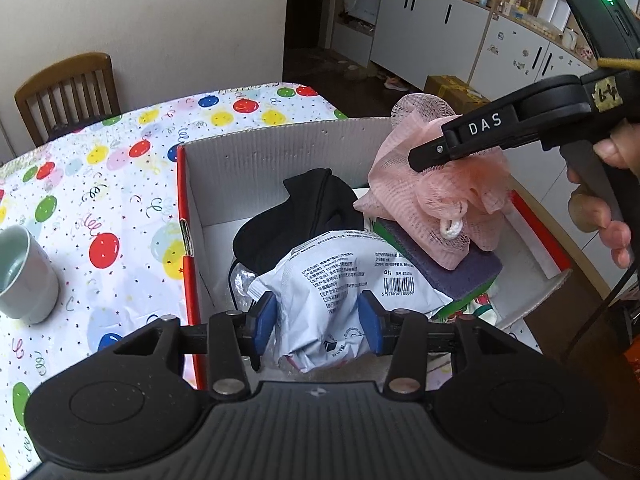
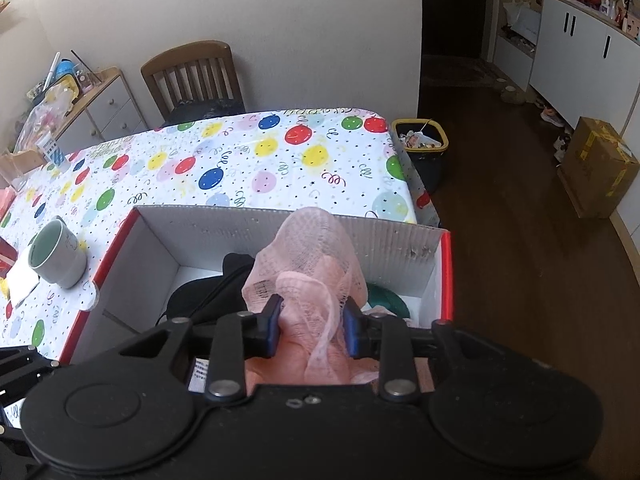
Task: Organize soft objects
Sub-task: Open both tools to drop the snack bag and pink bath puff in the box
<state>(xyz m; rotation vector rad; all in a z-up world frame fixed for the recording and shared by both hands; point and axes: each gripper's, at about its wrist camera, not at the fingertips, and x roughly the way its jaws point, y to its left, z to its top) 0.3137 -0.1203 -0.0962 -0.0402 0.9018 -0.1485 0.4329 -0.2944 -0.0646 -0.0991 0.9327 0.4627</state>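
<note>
A white cardboard box with red edges (image 1: 260, 160) (image 2: 224, 232) stands on the table with soft things in it. My left gripper (image 1: 318, 320) reaches into it, its blue pads touching both sides of a crumpled white packet (image 1: 332, 272) that lies on a black cloth (image 1: 304, 208) (image 2: 208, 296). My right gripper (image 2: 310, 328) is closed on a pink mesh bath sponge (image 2: 312, 248) (image 1: 432, 208). The sponge rests on a purple sponge pad (image 1: 460, 268) at the box's right side. A person's hand (image 1: 600, 208) holds the right gripper's handle.
A pale green cup (image 1: 24, 272) (image 2: 56, 252) stands left of the box on the balloon-print tablecloth (image 2: 248, 160). A wooden chair (image 2: 192, 76) is at the far side. A bin (image 2: 424, 140) and a cardboard carton (image 2: 596, 164) sit on the floor to the right.
</note>
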